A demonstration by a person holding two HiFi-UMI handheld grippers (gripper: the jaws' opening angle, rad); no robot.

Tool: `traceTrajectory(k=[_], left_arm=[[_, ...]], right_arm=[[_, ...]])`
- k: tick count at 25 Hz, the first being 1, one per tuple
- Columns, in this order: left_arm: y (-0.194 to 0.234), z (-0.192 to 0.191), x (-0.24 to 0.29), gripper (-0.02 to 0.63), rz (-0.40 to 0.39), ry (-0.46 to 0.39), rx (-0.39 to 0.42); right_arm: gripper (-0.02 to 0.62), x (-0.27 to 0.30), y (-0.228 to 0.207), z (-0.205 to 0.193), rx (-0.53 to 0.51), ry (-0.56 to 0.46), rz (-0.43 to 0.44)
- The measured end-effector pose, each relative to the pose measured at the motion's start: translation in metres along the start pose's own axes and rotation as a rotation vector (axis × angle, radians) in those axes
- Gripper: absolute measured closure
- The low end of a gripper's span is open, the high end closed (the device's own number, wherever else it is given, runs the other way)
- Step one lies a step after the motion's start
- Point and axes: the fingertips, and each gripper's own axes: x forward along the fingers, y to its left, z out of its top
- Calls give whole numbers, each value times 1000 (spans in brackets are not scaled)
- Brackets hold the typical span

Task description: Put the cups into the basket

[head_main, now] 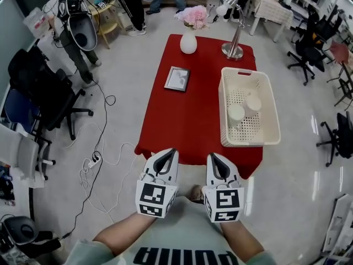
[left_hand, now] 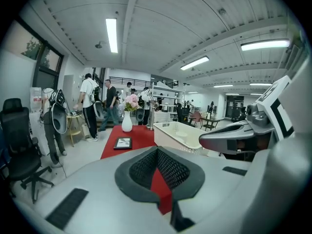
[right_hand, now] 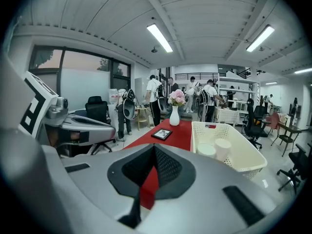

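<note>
- Room looks like a big open office or lab: pale shiny floor [head_main: 132, 93], black office chairs [head_main: 38, 93] down both sides, cables [head_main: 96, 164] snaking over the floor on the left, and a few people [head_main: 132, 4] standing around at the far end.
- Middle of it all is a table [head_main: 193, 104] under a red cloth. At the far end sit a white vase [head_main: 188, 43] with pink flowers [head_main: 194, 16] and a silver lamp [head_main: 233, 49], and there's a small picture frame [head_main: 177, 78] lying flat a bit nearer.
- A cream perforated basket [head_main: 251, 142] takes up the right side of the table, and both white cups [head_main: 236, 114] are already inside it, side by side near the middle.
- The left gripper [head_main: 172, 151] hangs over the near edge of the table with its jaws pressed together and nothing between them.
- Same deal with the right gripper [head_main: 212, 155]: jaws closed, empty, parked just beside the left one.
- So the cups are well apart from both sets of jaws, ahead and off to the right. From the right gripper view the basket sits just right of the closed tips.
</note>
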Motion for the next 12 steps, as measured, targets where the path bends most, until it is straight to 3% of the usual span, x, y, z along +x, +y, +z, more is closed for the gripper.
traceTrajectory(k=[12], left_arm=[[0,5,-2,600,-11,-14,8]], right_arm=[[586,-2,3,4,-13,-16,-3]])
